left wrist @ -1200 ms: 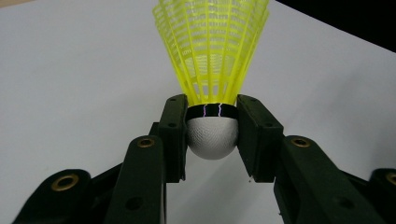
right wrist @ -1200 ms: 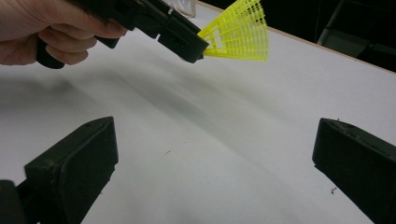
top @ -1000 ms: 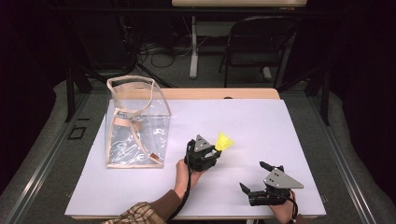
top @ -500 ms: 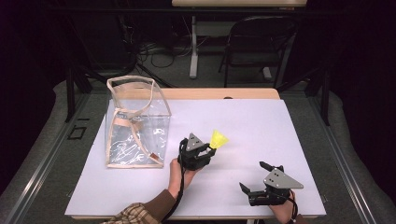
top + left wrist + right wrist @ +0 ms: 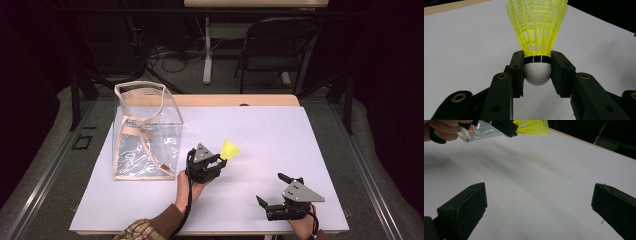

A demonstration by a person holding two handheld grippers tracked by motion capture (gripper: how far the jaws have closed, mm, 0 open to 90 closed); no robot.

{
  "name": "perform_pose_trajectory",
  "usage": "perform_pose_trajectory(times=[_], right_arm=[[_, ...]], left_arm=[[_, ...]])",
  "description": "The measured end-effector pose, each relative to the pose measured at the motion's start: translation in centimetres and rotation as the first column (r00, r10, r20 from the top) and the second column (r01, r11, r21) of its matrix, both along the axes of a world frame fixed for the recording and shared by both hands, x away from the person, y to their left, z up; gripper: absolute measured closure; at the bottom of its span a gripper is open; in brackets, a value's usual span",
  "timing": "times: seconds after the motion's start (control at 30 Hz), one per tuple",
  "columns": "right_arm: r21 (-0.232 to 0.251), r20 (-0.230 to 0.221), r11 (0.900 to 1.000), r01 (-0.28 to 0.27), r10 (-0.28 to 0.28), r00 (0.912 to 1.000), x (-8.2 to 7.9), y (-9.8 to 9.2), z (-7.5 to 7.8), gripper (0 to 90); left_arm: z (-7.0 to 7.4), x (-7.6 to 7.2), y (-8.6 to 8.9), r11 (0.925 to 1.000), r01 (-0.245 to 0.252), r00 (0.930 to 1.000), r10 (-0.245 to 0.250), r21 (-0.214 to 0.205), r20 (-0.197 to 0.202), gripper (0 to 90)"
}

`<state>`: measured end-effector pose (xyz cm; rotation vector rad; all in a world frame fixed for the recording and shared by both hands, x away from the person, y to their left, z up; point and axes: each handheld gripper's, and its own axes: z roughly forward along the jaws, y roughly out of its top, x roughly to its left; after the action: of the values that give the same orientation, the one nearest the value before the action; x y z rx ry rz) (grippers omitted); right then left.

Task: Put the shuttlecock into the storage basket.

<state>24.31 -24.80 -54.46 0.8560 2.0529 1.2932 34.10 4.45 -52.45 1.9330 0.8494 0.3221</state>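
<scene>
Left tongs | clamped on shuttlecock cork | skirt pointing outward

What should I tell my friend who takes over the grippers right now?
Left gripper: shut on the yellow shuttlecock, pads clamped on its white cork, skirt pointing away. In the high view it is held above the table, just right of the clear bag.
Right gripper: open, holding nothing, low over the table near the front right.
Done: shuttlecock picked up.
Left: probably carry it over to the bag's open top and drop it in; the bag stands upright with its strap hanging inside. The right gripper could steady the bag if needed.
</scene>
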Motion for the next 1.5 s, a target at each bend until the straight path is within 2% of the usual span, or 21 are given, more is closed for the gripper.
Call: perform_pose_trajectory(times=[0.47, 0.9, 1.5], right_arm=[[-0.001, 0.0, 1.0, 0.002, -0.002, 1.0, 0.0, 0.0, 0.0, 0.0], [0.007, 0.009, 1.0, 0.003, -0.003, 1.0, 0.0, -0.1, 0.1, 0.0], [0.007, 0.003, 1.0, 0.004, -0.004, 1.0, 0.0, 0.0, 0.1, 0.0]], left_arm=[[0.2, 0.2, 0.6, 0.9999, -0.004, 0.9999, 0.004, -0.016, 0.011, 65.2], [0.6, 0.5, 0.9, 1.0, -0.004, 0.9999, 0.005, -0.005, 0.012, 65.2], [2.1, 1.3, 2.9, 0.9996, -0.029, 0.9982, 0.029, 0.003, 0.053, 65.2]])
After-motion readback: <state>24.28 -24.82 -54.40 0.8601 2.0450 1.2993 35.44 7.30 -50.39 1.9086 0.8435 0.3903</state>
